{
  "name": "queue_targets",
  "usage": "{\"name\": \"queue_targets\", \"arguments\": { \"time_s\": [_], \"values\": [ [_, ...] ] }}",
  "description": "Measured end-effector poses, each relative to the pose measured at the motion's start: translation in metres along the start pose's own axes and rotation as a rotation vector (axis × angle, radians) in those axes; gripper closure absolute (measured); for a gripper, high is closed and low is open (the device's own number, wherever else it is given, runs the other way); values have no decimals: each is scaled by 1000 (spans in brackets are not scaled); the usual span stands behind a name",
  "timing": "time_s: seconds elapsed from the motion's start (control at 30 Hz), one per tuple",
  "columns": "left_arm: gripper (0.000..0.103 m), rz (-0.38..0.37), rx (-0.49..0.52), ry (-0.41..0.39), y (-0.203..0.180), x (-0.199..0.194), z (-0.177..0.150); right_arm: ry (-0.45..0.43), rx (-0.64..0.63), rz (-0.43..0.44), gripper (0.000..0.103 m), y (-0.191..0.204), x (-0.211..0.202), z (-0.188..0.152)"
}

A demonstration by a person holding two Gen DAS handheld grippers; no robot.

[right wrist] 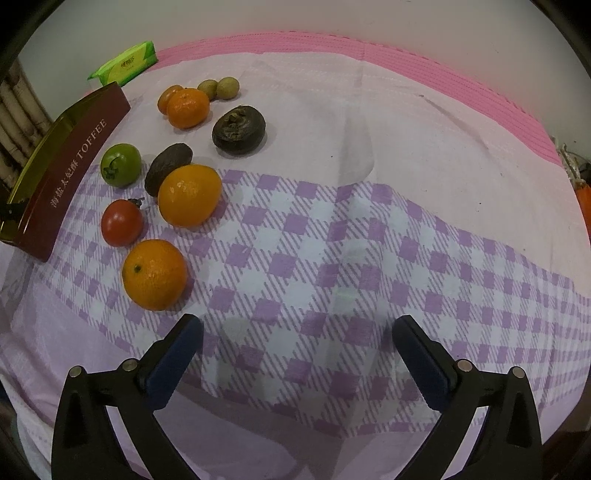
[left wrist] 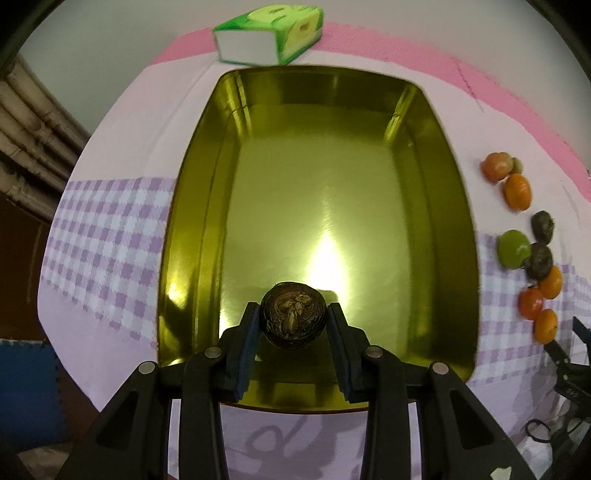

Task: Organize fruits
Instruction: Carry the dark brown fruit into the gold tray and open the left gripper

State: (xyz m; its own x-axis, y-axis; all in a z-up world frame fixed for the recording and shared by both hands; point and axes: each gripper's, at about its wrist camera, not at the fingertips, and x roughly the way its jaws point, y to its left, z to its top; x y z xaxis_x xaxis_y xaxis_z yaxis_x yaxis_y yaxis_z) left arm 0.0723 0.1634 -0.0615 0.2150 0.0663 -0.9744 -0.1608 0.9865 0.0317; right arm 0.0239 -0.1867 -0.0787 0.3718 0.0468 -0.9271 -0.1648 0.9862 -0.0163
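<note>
My left gripper [left wrist: 293, 317] is shut on a dark brown round fruit [left wrist: 293, 314], held over the near end of the golden tin tray [left wrist: 207, 206]; nothing else lies in the tray. To the tray's right, fruits lie in a loose row on the cloth: oranges [left wrist: 517, 192], a green fruit [left wrist: 512, 248], dark fruits [left wrist: 540, 258] and a red tomato [left wrist: 530, 302]. In the right wrist view my right gripper [right wrist: 297, 334] stands open above the checked cloth with nothing between its fingers. An orange [right wrist: 155, 274] lies just beyond its left finger, then a red tomato [right wrist: 122, 222], a second orange [right wrist: 189, 195] and a green fruit [right wrist: 120, 164].
A green tissue pack [left wrist: 269, 33] lies beyond the tray's far end. The tray's maroon side wall [right wrist: 70, 173], lettered TOFFEE, stands left of the fruits. More fruits lie farther back: a dark round one [right wrist: 239, 129], a mandarin [right wrist: 187, 108], two small tan ones [right wrist: 218, 88].
</note>
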Motion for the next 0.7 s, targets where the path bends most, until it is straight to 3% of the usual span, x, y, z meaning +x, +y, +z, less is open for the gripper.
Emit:
{"name": "queue_targets", "arguments": {
  "time_s": [0.2,0.5,0.7],
  "values": [
    [70,21,-8,41,5,16,-10,2,2,-1,0,1,0,0],
    [69,23,-2,36,3,19,-11,8,5,-9,0,1,0,1],
    [67,-21,-24,20,6,14,-11,7,6,-10,0,1,1,1]
  ]
}}
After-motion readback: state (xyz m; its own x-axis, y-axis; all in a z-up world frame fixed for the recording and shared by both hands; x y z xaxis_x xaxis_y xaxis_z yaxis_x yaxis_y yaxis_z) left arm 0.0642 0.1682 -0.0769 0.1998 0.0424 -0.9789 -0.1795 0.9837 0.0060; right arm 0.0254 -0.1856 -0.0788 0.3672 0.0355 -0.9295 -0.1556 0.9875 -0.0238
